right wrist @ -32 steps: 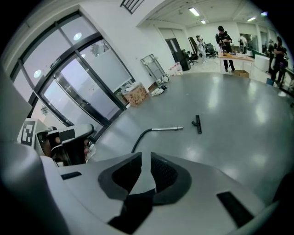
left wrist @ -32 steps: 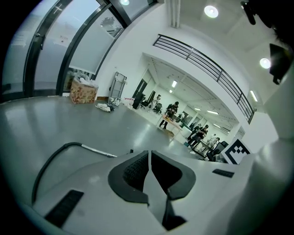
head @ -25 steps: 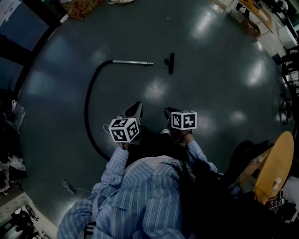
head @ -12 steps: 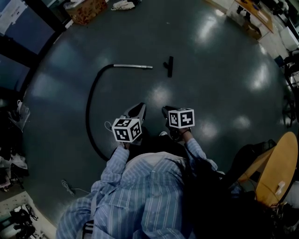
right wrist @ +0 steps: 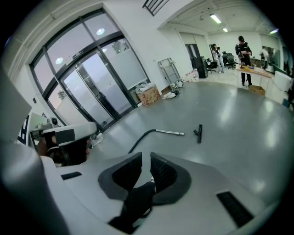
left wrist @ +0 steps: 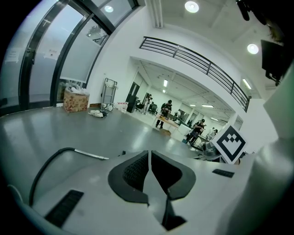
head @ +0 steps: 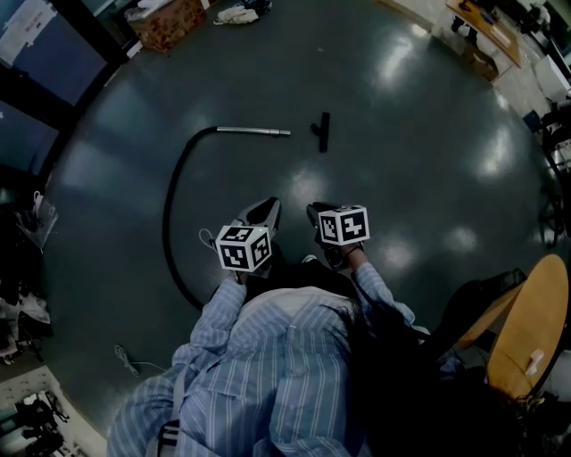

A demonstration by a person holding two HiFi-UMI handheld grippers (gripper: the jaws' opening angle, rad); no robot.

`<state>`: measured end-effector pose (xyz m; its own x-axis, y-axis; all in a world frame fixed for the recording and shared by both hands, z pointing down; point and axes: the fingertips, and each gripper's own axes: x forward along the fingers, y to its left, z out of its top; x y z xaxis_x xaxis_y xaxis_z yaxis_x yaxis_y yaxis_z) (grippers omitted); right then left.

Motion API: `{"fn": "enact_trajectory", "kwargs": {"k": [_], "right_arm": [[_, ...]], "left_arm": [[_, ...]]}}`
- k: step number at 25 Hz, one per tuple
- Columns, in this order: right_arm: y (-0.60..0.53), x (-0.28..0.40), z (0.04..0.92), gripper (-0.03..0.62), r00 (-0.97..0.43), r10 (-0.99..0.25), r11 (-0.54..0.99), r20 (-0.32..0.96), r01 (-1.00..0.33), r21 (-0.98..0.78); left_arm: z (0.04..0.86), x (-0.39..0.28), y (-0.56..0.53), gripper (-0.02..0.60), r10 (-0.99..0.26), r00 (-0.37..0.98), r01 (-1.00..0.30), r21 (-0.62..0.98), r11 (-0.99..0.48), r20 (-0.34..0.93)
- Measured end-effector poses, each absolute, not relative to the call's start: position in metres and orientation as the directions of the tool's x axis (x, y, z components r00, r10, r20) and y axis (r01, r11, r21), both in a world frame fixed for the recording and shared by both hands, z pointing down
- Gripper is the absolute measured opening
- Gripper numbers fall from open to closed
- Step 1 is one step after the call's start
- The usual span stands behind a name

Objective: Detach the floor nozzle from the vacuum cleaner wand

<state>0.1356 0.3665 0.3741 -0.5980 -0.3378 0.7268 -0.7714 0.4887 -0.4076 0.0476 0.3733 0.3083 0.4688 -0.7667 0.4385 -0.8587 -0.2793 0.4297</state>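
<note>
The metal wand point(head: 254, 132) lies on the grey floor, joined to a black hose point(head: 169, 210) that curves back toward me. The black floor nozzle point(head: 323, 131) lies just right of the wand's tip, with a short gap between them. My left gripper point(head: 264, 209) and right gripper point(head: 318, 212) hang side by side in front of my body, well short of both parts, each shut on nothing. The right gripper view shows the wand point(right wrist: 170, 132) and nozzle point(right wrist: 199, 133) beyond its gripper point(right wrist: 145, 161). In the left gripper view the wand point(left wrist: 92, 154) lies left of the gripper point(left wrist: 149, 158).
A cardboard box point(head: 166, 20) and a bundle of cloth stand at the far edge by the glass doors. A wooden chair point(head: 526, 326) and a dark bag are close on my right. Cables lie at the lower left. People stand at tables point(left wrist: 166, 120) far off.
My left gripper has shifted slightly right and forward, and the right one barely moved. Both stay shut. The wand, hose and nozzle lie as before.
</note>
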Motion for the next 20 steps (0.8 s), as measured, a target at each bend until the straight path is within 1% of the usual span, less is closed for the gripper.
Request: {"fn": "enact_trajectory", "kwargs": {"k": [20], "right_arm": [[0.3724,0.136,0.382,0.063,-0.608,-0.3,0.509,0.735,-0.753,-0.416]], "left_arm": [[0.316,0.0532,0.3769,0.025,-0.762,0.457,-0.867,0.422,-0.265,0.458]]}}
